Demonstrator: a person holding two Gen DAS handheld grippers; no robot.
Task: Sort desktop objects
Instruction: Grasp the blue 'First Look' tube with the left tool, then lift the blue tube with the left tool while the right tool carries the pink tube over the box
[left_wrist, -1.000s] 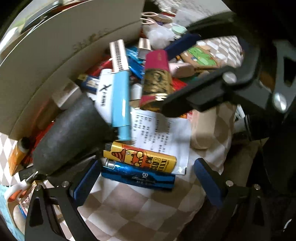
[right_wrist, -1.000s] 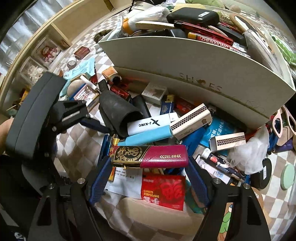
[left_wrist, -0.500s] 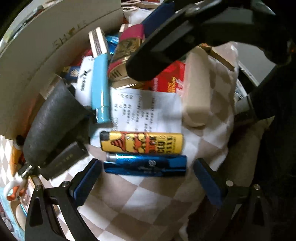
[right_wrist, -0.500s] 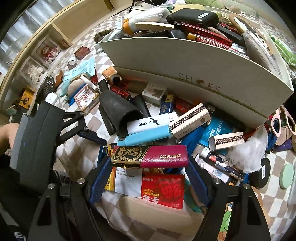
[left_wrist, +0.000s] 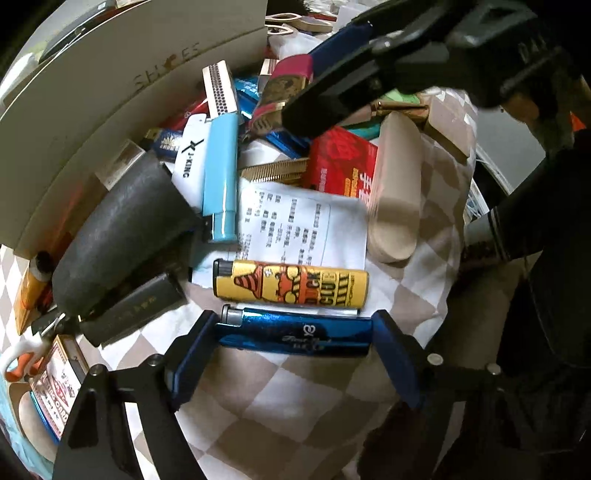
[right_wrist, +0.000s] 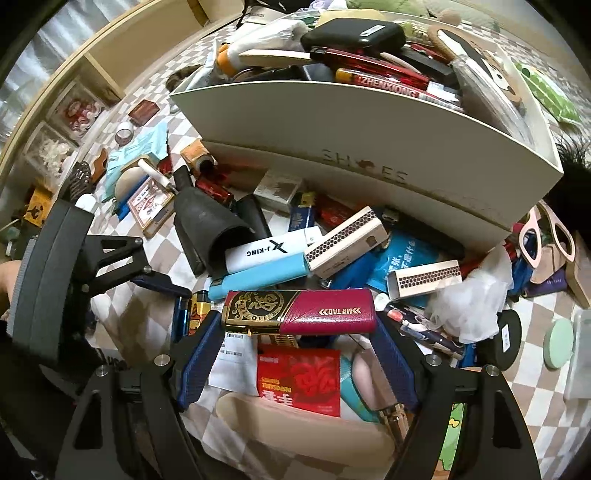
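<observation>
Checked cloth covers the surface (left_wrist: 295, 398), and it is crowded with small clutter in front of a white shoe box (right_wrist: 369, 147) already heaped with things. Nearest the left gripper (left_wrist: 293, 341), the fingers have just been closing and now pinch a shiny blue lighter (left_wrist: 295, 332) end to end, which lies flat on the cloth. Just beyond it lies a yellow lighter (left_wrist: 291, 284), partly on a printed receipt (left_wrist: 295, 218), with a pale blue lighter (left_wrist: 219, 177) and a white one marked X-KING farther up, beside a black cone-shaped tube (left_wrist: 118, 236). The right gripper (right_wrist: 299, 321) holds a maroon and gold lighter (right_wrist: 299, 312) lengthwise between its fingers, above a red packet of gloves (right_wrist: 299, 380) and the receipt; whether that lighter is clear of the pile I cannot tell. Beyond it lie matchboxes (right_wrist: 347, 240) and then the shoe box wall. As I judge it, the step in hand is picking lighters out of the jumble, one per hand. The next move calls for a straight lift of the blue lighter without dragging the yellow one, and a carry to wherever lighters are gathered, perhaps the box.
</observation>
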